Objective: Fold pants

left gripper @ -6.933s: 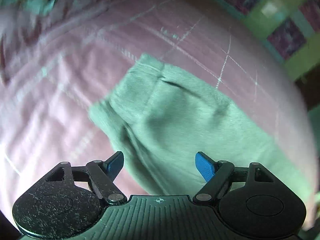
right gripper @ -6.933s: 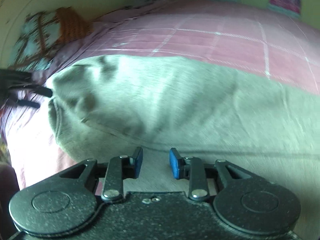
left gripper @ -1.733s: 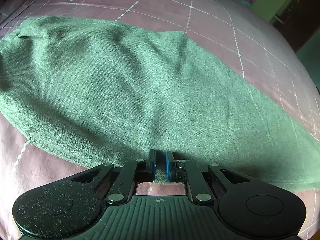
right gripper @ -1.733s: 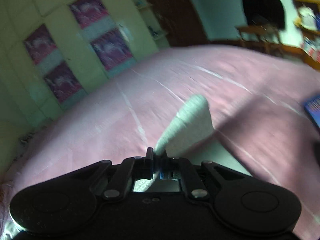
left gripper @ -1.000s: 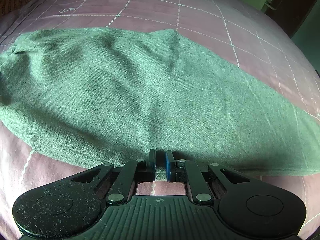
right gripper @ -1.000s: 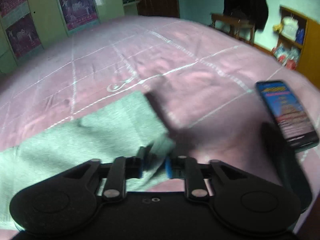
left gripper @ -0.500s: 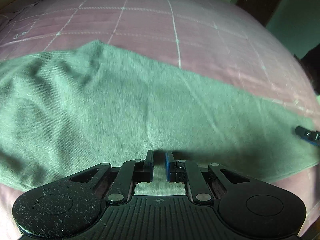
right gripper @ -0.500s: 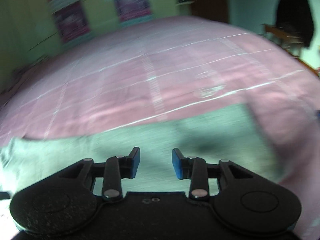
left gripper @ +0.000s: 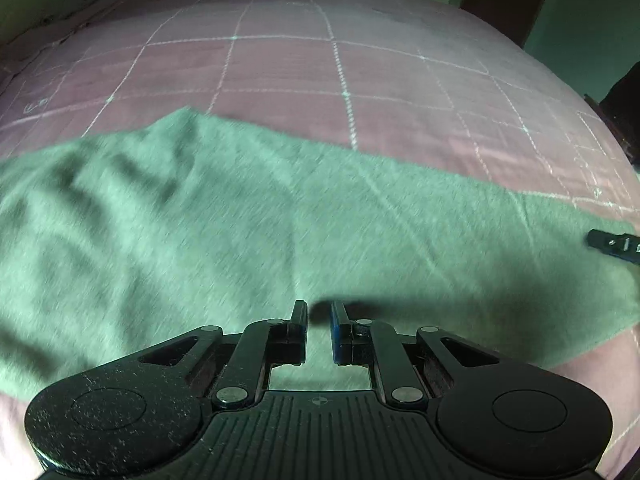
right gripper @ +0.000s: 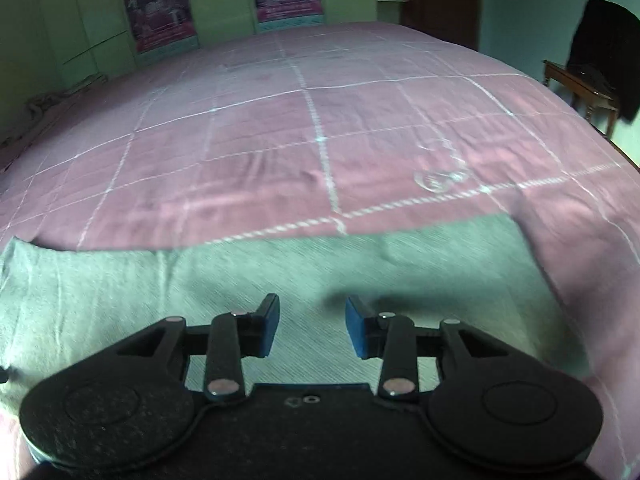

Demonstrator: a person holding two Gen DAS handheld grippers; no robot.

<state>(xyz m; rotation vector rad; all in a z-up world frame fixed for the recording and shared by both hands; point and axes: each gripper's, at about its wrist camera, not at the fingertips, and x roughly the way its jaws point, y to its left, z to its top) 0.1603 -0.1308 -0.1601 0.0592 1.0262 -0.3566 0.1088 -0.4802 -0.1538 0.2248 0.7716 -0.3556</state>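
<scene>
One bed cover (left gripper: pixel 280 68), pink with a white grid, filling the far half of both views.

One pair of pants (left gripper: pixel 200 220), grey-green, laid out long across the near edge of that cover, rumpled toward the left, with the leg end squared off at the right in the right wrist view (right gripper: pixel 460 248).

Two posters (right gripper: pixel 160 12) on the far green wall, and one dark garment (right gripper: pixel 604 52) hung over wooden furniture at the right.

Two grippers, each angled steeply down over the cloth:
- left gripper (left gripper: pixel 319 320): closed to a narrow slit with pants cloth in it, low at the near edge of the pants.
- right gripper (right gripper: pixel 312 320): tongs parted, just been opening, nothing between the blue pads (right gripper: pixel 268 320), pants lying underneath. Tip also seen at the right margin of the left wrist view (left gripper: pixel 612 244), over the leg end.

Against a second ago:
- right gripper no longer pinching the leg end, cloth now let go and flat on the cover.
- left gripper closed as before.
- pants now stretched out further to the right.
- phone seen earlier at the right gone from view.
</scene>
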